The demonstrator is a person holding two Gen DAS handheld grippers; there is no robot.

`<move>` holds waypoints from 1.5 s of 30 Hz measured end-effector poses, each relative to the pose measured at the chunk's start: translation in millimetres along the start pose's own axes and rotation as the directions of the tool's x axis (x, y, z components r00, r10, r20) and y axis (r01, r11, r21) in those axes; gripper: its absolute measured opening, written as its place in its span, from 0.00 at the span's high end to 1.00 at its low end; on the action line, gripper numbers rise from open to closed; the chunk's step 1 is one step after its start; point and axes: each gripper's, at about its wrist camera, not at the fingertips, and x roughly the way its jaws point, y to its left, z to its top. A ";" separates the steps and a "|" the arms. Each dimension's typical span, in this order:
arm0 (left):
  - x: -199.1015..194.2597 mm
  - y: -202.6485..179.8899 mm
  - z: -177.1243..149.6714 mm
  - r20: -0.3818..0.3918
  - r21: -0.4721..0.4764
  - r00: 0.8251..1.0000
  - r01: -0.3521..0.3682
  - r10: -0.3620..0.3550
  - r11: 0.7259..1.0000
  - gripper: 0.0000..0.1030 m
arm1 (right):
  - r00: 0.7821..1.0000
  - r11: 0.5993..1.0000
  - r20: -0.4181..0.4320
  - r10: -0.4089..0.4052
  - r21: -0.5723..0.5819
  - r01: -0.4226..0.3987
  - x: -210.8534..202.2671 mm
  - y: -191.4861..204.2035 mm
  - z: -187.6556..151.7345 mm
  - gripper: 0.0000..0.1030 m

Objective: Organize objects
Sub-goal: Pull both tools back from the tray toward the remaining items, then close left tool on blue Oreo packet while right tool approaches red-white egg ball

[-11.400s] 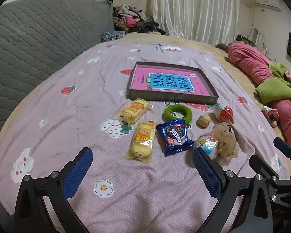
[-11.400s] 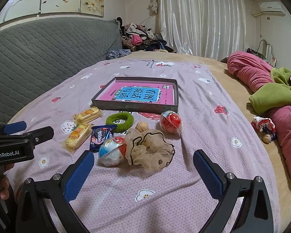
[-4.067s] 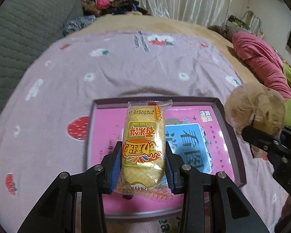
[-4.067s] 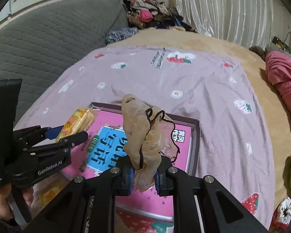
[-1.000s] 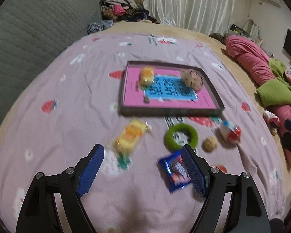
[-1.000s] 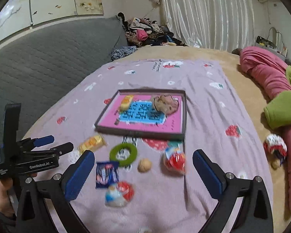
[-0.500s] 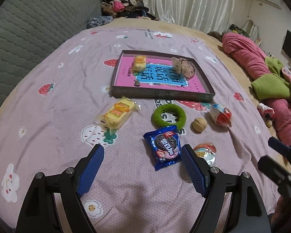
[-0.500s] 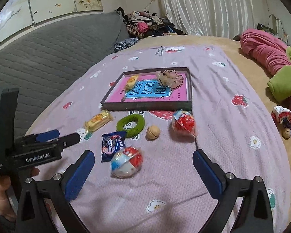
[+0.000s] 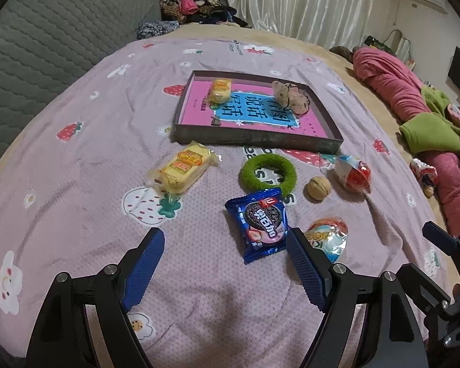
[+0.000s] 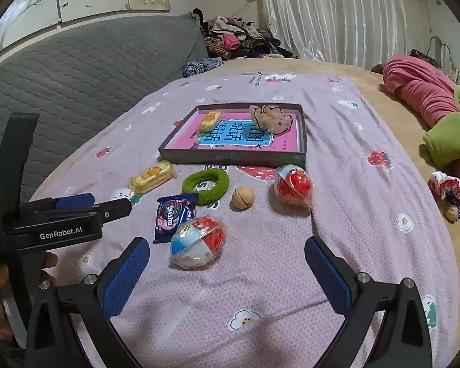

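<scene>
Both tongs hang wide and empty: your left tongs [image 9: 225,263] over the blue cookie pack [image 9: 258,224], your right tongs [image 10: 227,271] over the wrapped egg [image 10: 197,243]. That pack lies just beside the egg, so your pad could snag both wrappers. Beyond them, the tray [image 9: 254,139] already holds a cake and a scrunchie, and a careless drop could crowd them.

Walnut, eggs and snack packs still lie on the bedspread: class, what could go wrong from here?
1. The walnut is round and may roll from open fingers.
2. The blue cookie pack touches the green ring, so grabbing it may drag the ring.
3. The wrapped egg has slippery film and could slip.
</scene>
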 end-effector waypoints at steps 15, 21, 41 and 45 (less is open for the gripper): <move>10.4 -0.1 -7.5 -0.026 0.015 1.000 -0.001 0.001 1.000 0.20 | 1.000 0.999 -0.029 -0.009 -0.051 0.008 12.5 20.0 -14.6 0.01; 21.9 -4.1 -7.1 -0.046 0.022 0.999 -0.005 0.006 1.000 0.20 | 0.999 0.998 -0.036 -0.029 -0.064 0.027 19.2 22.6 -18.3 0.01; 49.4 -20.1 7.3 -0.079 0.035 0.997 0.008 -0.005 0.999 0.20 | 0.997 0.997 -0.062 -0.041 -0.075 0.036 43.9 32.6 -22.4 0.01; 58.7 -23.7 10.0 -0.092 0.034 0.996 0.017 -0.014 0.999 0.20 | 0.997 0.997 -0.059 -0.045 -0.058 0.042 52.0 31.6 -21.9 0.01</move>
